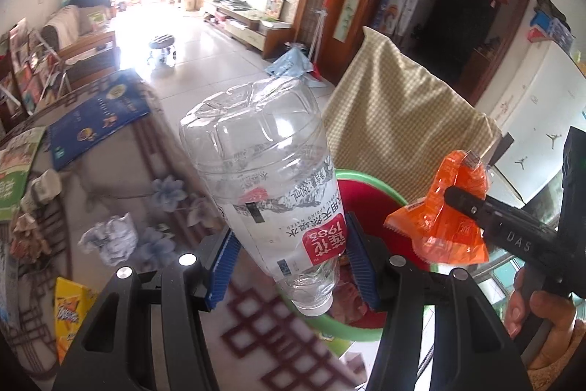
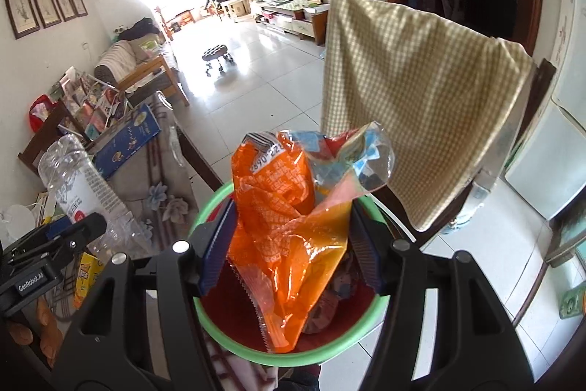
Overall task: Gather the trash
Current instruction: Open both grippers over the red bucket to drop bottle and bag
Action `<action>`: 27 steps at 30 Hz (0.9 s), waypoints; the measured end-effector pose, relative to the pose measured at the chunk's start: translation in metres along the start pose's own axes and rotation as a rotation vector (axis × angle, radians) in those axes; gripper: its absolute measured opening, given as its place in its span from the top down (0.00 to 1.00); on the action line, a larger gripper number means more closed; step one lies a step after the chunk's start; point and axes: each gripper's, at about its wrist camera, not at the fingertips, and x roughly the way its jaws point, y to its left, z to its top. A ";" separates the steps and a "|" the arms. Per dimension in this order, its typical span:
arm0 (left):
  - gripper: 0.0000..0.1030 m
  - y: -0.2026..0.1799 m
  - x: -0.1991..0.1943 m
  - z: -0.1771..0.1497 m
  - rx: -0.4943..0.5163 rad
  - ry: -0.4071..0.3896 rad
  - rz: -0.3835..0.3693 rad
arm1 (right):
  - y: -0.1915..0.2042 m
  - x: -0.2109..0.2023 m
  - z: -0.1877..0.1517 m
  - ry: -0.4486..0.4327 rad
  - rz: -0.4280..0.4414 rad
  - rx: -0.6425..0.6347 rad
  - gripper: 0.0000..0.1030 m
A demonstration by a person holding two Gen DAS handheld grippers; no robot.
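Observation:
My left gripper (image 1: 289, 251) is shut on an empty clear plastic water bottle (image 1: 263, 171), held cap down at the edge of the table, beside a red bin with a green rim (image 1: 366, 180). My right gripper (image 2: 289, 237) is shut on a crumpled orange plastic wrapper (image 2: 285, 226) and holds it right above the open bin (image 2: 329, 354), which has some trash inside. The wrapper also shows in the left wrist view (image 1: 439, 222), and the bottle in the right wrist view (image 2: 80, 185).
On the table with the flowered cloth (image 1: 121, 178) lie a crumpled paper ball (image 1: 110, 239), a yellow snack bag (image 1: 69, 310), a blue book (image 1: 99, 120) and more scraps at the left. A chair with a checked cloth (image 2: 421, 90) stands behind the bin.

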 end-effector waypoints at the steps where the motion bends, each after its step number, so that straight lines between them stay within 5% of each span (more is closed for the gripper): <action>1: 0.49 -0.006 0.003 0.001 0.007 -0.001 -0.009 | -0.003 -0.001 -0.001 0.001 -0.005 0.004 0.43; 14: 0.48 -0.044 0.047 -0.003 0.066 0.089 -0.065 | -0.029 -0.004 -0.011 0.033 -0.032 0.044 0.42; 17: 0.27 -0.041 0.047 -0.002 0.052 0.075 -0.042 | -0.028 0.000 -0.010 0.041 -0.042 0.035 0.40; 27: 0.25 -0.003 0.017 -0.001 -0.055 0.031 -0.009 | -0.013 0.010 -0.003 0.052 -0.026 0.010 0.28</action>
